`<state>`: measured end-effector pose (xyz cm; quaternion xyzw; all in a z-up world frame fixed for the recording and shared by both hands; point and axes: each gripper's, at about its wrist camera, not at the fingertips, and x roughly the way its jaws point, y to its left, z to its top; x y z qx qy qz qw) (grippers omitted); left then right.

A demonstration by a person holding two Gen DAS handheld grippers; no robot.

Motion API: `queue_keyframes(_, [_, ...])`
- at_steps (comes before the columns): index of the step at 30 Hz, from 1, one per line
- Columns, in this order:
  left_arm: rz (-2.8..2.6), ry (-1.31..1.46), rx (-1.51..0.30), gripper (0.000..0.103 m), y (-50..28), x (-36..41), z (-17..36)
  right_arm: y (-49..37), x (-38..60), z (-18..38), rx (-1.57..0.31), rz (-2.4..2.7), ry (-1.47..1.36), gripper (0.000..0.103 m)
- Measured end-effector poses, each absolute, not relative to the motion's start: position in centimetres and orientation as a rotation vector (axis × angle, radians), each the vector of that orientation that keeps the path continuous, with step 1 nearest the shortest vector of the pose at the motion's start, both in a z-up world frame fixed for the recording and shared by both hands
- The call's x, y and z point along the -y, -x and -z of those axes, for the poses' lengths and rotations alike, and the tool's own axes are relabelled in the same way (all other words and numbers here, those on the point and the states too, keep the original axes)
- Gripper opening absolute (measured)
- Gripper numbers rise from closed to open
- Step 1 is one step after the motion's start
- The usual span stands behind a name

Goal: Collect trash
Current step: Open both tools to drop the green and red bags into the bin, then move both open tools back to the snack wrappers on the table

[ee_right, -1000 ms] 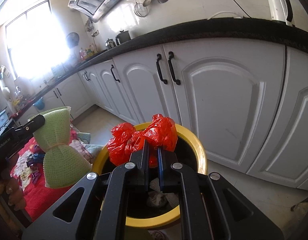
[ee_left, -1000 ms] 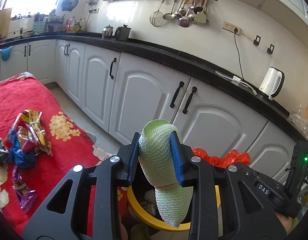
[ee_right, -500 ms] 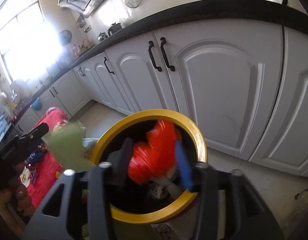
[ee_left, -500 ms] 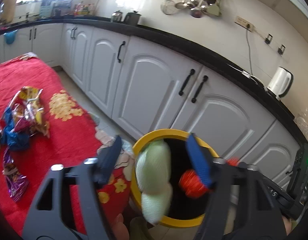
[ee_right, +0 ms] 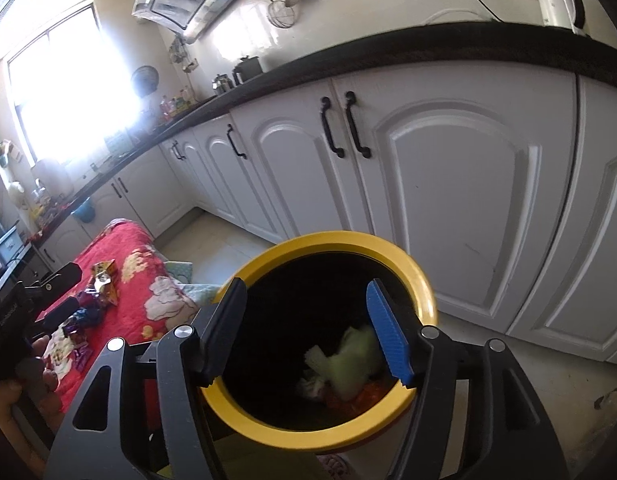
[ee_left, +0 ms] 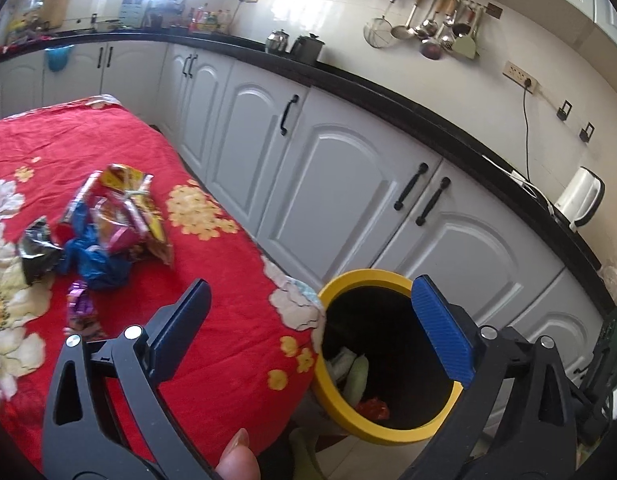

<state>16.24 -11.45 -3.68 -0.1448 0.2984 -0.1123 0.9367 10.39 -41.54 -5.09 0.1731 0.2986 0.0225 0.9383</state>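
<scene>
No writing clear enough to read on anything here. Left gripper [ee_left: 314, 332] wide open now, holding nothing, up over the near rim of the yellow bin [ee_left: 336, 398] and the edge of the red flowered cloth [ee_left: 212, 344]. Right gripper [ee_right: 308, 330] also wide open and empty, straight above the yellow bin [ee_right: 426, 300]. A second ago, shut on a green mesh bundle on the left and a red plastic bag on the right; half a second ago, both falling. Now down at the bottom of the bin: green mesh bundle [ee_right: 350, 362] lying on top of the red plastic bag [ee_right: 358, 398], next to some white scraps [ee_right: 312, 386]. Still on the cloth, well away from the bin: a pile of shiny snack wrappers [ee_left: 108, 216]. White cupboards [ee_left: 340, 176] just behind the bin.
</scene>
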Motion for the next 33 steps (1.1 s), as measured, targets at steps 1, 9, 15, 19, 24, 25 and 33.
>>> queue_keyframes(1, [0.221, 0.299, -0.604, 0.092, -16.0, 11.0, 3.5, -10.3, 41.3, 4.9, -0.605, -0.053, -0.352, 0.062])
queue_keyframes(9, [0.169, 0.316, -0.559, 0.092, -14.7, 8.4, 2.2, -9.9, 38.5, 3.4, -0.568, -0.125, -0.315, 0.063])
queue_keyframes(15, [0.142, 0.32, -0.528, 0.092, -13.9, 6.9, 1.3, -9.7, 36.7, 2.3, -0.553, -0.17, -0.287, 0.064])
queue_keyframes(19, [0.13, 0.326, -0.516, 0.092, -13.6, 5.8, 0.7, -9.6, 35.3, 1.6, -0.542, -0.205, -0.267, 0.064])
queue_keyframes(24, [0.103, 0.334, -0.51, 0.092, -13.0, 4.3, 0.5, -9.4, 33.0, 1.0, -0.538, -0.261, -0.23, 0.064])
queue_keyframes(25, [0.095, 0.336, -0.511, 0.092, -13.0, 3.9, 0.5, -9.5, 32.5, 1.0, -0.54, -0.272, -0.224, 0.064])
queue_keyframes(33, [0.038, 0.367, -0.521, 0.092, -12.5, 1.1, 1.0, -9.9, 29.5, 0.3, -0.55, -0.34, -0.19, 0.064])
